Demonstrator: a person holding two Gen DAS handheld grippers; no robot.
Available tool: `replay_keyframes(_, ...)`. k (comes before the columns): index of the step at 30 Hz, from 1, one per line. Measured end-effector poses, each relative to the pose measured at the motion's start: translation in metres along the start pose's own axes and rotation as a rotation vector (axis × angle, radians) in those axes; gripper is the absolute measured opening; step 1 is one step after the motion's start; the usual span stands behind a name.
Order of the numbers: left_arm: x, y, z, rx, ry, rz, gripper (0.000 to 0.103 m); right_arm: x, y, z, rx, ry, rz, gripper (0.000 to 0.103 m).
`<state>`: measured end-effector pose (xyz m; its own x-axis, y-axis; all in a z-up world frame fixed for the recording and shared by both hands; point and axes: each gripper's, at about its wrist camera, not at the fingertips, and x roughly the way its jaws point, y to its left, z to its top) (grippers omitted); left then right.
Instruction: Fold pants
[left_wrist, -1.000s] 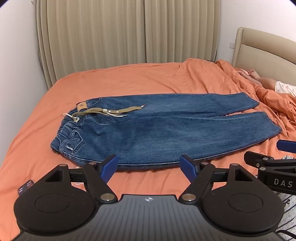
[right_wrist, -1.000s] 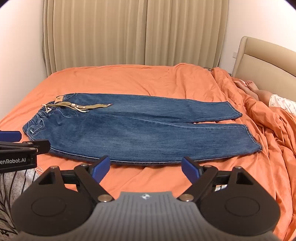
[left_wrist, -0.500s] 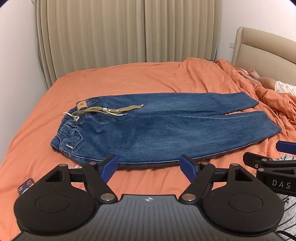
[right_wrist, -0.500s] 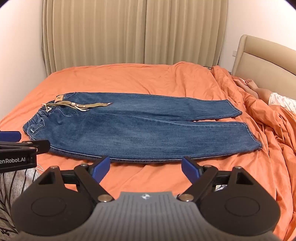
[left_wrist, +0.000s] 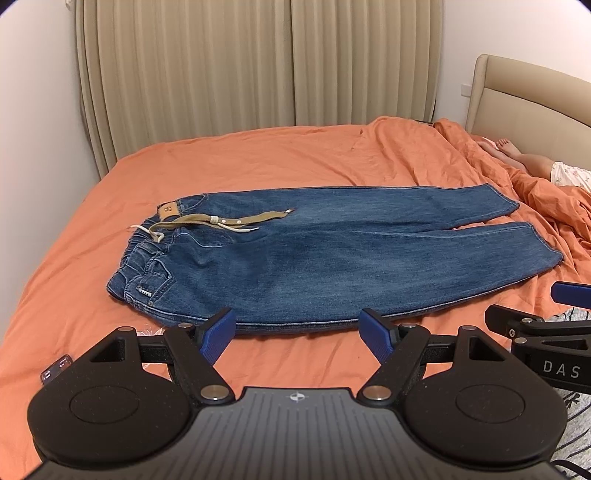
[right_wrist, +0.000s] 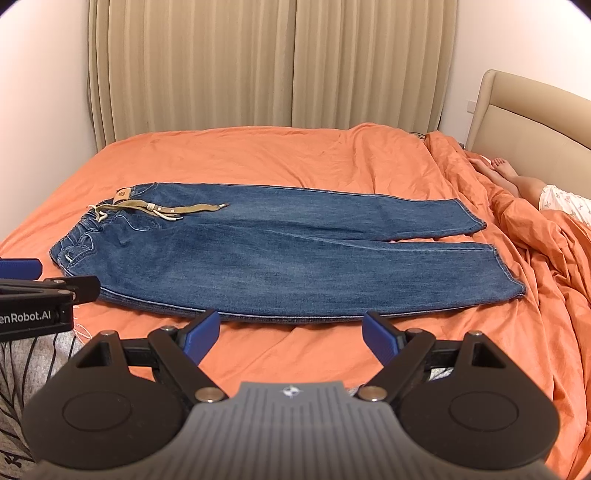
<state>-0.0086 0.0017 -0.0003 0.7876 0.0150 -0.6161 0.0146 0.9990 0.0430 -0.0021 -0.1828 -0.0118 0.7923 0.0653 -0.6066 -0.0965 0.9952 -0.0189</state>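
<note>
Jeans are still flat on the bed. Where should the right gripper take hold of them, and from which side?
Probably the near leg's hem corner, approached from the near bed edge. The jeans lie flat, cuffs on the right, so that corner is the free edge nearest the open right gripper.

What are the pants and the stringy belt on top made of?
The pants look like blue denim: matte cloth, faded patches, stitched seams and a tan patch at the waist. The belt looks like flat woven olive webbing with small metal eyelets, probably cotton or canvas. The white cord beside it seems to be a soft drawstring.
</note>
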Motion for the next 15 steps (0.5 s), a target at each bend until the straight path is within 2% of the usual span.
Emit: replay_keyframes(15,-0.0012,0.0042,0.0019,0.003,0.002,0.001,0.089,-0.0019,0.003,0.0007,-0.004,-0.002,0.007,0.081)
